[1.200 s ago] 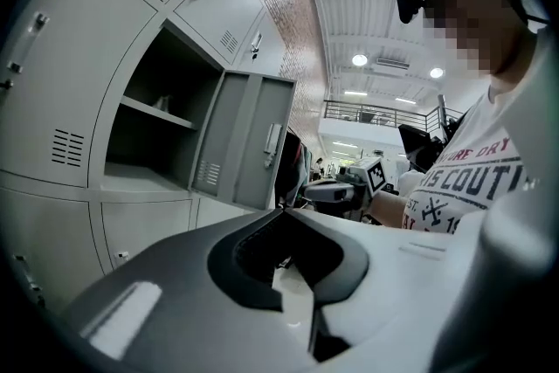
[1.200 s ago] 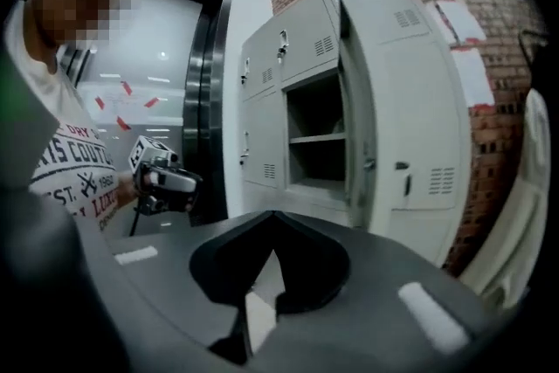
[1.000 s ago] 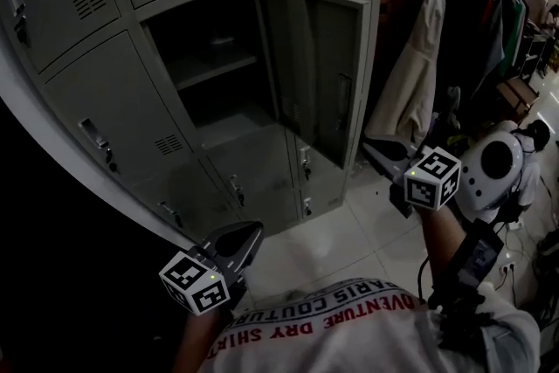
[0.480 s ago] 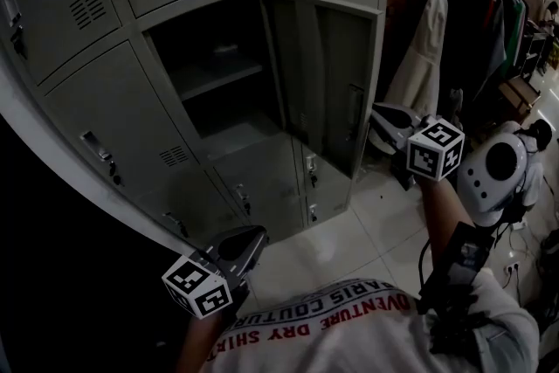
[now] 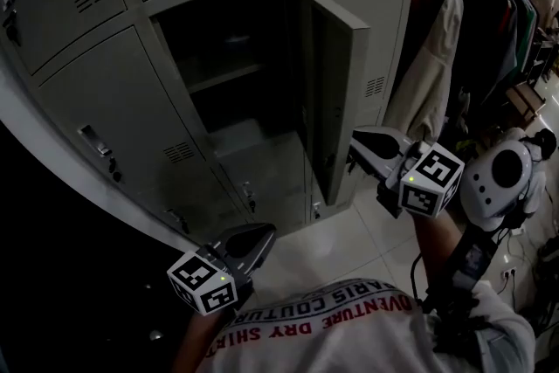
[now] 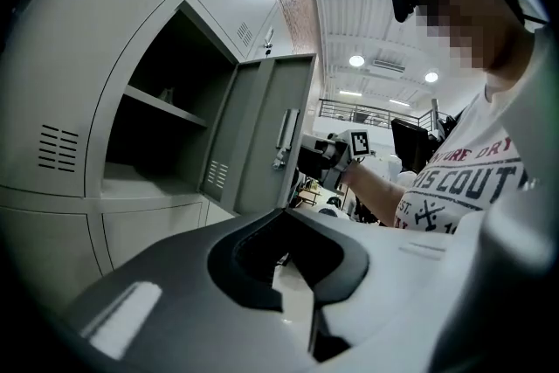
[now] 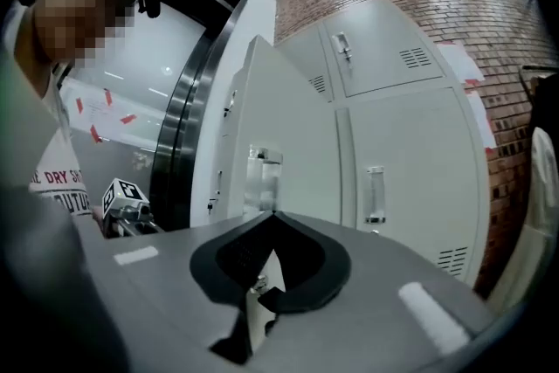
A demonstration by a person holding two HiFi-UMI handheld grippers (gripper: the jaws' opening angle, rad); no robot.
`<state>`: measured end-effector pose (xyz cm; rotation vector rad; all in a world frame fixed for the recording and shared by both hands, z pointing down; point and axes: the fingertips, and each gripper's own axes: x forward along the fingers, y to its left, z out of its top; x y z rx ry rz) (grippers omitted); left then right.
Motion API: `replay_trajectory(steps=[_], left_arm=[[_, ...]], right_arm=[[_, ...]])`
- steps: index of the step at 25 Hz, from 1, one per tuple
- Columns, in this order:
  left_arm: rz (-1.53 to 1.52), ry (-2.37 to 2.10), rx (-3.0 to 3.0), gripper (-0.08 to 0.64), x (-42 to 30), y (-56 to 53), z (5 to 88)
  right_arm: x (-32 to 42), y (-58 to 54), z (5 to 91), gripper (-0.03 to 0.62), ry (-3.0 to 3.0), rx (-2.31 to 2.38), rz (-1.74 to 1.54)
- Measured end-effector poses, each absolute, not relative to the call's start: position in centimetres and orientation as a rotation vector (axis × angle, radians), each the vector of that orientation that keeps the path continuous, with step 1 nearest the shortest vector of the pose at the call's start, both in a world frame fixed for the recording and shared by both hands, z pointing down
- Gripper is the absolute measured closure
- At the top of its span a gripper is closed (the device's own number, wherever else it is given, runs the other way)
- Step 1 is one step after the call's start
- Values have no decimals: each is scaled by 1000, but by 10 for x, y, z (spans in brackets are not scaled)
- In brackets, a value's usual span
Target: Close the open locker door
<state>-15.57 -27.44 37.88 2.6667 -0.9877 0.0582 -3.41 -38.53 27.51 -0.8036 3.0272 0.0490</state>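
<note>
**Right tongs at the door, door not yet shut**

Over the last second the right tongs (image 5: 356,146) have come in from the open floor to the outer face of the grey sheet-metal locker door (image 5: 336,83). The door now shows almost edge-on instead of broad.

Nearest the body, the left tongs (image 5: 265,233) hang low by the person's white printed T-shirt (image 5: 349,319). They are closed, with nothing between them, and well apart from the locker.

The right tongs are also closed on nothing. Their tips sit just beside the door's outer face, under its small pale latch handle (image 7: 262,175). I cannot tell whether they touch the metal.

The door stands well out from its dark open compartment (image 5: 236,57), which has a shelf (image 5: 225,76) inside. I judge the closing as barely started. The whole swing back to the frame and the latching are still to do.

Nothing visible blocks that swing.

Farther right, a pale coat (image 5: 432,74) hangs near the door's outer side. A white rounded device (image 5: 493,179) rests on the white tiled floor (image 5: 336,240). Both crowd the right arm rather than the door's path.
</note>
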Motion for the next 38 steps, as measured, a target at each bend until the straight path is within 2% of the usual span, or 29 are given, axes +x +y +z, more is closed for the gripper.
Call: replay_trajectory(steps=[9, 22, 38], left_arm=[[51, -1030, 2634, 555, -188, -291, 384], [4, -1168, 2544, 555, -260, -315, 394], [-7, -1233, 2515, 555, -299, -304, 393]], right_arm=[[-133, -372, 282, 594, 3109, -537, 130], [-245, -419, 296, 594, 3158, -392, 130], [-306, -498, 308, 594, 3167, -574, 32]])
